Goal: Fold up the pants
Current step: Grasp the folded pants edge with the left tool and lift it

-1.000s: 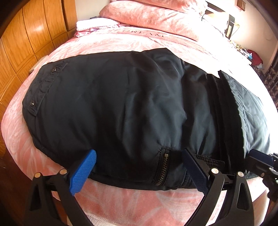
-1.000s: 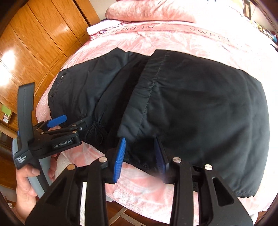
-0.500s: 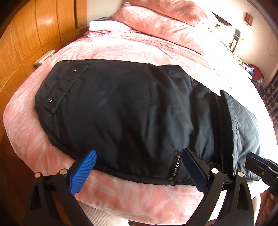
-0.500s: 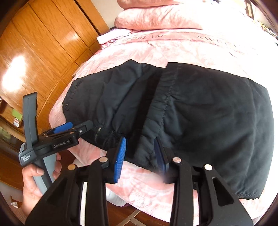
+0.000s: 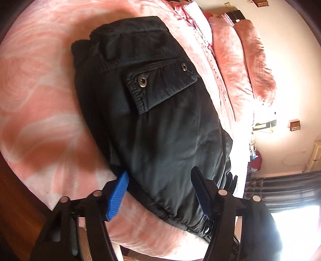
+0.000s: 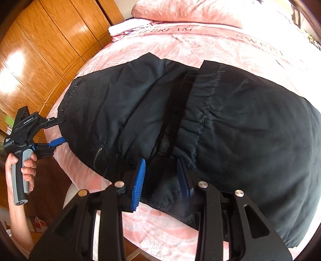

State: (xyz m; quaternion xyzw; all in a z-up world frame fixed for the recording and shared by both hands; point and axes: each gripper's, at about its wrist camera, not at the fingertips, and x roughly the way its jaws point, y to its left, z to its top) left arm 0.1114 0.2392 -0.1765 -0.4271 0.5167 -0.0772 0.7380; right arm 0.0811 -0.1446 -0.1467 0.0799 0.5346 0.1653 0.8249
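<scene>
Nearest the right wrist camera, the right claw (image 6: pixel 161 180) has its blue pads parted, straddling the near hem of the black pants (image 6: pixel 200 124) without pinching them; dark fabric lies between the pads. In the left wrist view the left claw (image 5: pixel 160 190) also stands apart, wide, its left pad just beside the near edge of the pants (image 5: pixel 160 120) and its right pad over the cloth near a zipper (image 5: pixel 200 222). From the right view the left claw (image 6: pixel 58 131) sits at the left end of the garment, one finger above and one below that edge, held by the person's left hand (image 6: pixel 20 166) on the grey grip.

The pants lie folded on the pink bed (image 6: pixel 220 46), one layer lapped over the other with a stitched seam down the middle. A flap pocket (image 5: pixel 160 88) with two metal snaps faces up. Beyond lie pink pillows (image 6: pixel 190 10), and a wooden wardrobe (image 6: pixel 50 40) stands along the bed's left side.
</scene>
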